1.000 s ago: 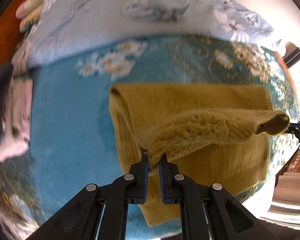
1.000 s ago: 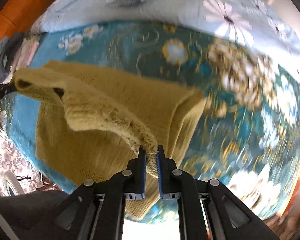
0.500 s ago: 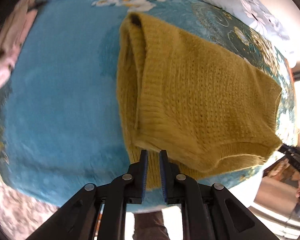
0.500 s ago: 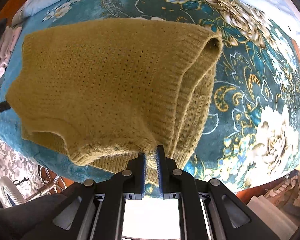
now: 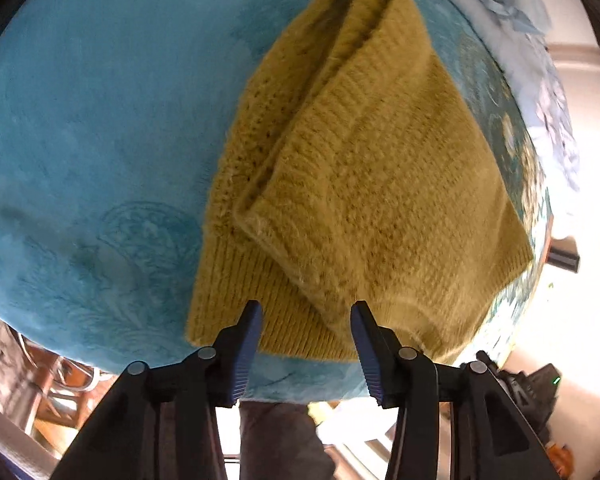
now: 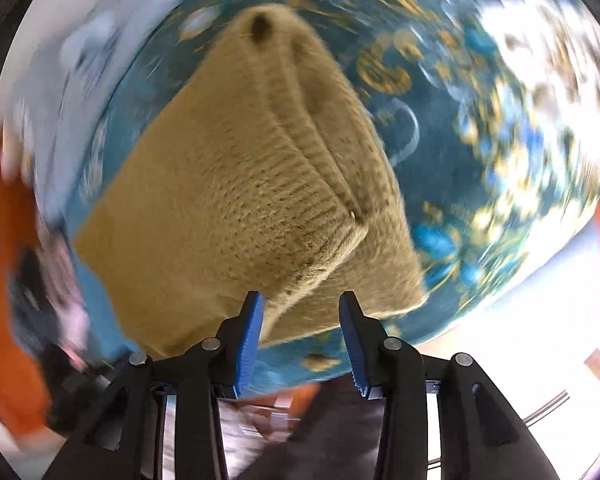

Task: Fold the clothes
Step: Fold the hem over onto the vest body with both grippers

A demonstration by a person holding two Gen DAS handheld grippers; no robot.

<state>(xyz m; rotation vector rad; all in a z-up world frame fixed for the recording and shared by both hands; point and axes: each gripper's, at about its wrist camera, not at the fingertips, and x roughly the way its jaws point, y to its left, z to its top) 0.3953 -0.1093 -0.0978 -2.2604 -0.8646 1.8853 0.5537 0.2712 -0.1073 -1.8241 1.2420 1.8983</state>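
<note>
A mustard-yellow knit sweater lies folded over on itself on the teal floral bedspread. Its near hem sits close to the bed's front edge. My left gripper is open and empty, its jaws spread just over the sweater's near left corner. In the right wrist view, which is blurred, the sweater lies the same way and my right gripper is open and empty over its near right corner. The other gripper's black body shows past the sweater's right edge.
A pale blue floral quilt lies along the far side of the bed. An orange headboard and a blurred pile of pink and dark clothes are at the left. The bed's front edge drops off right below both grippers.
Both grippers carried the sweater's far edge toward me, folding it over. Both have now opened and let the sweater go; it rests folded on the bed.
</note>
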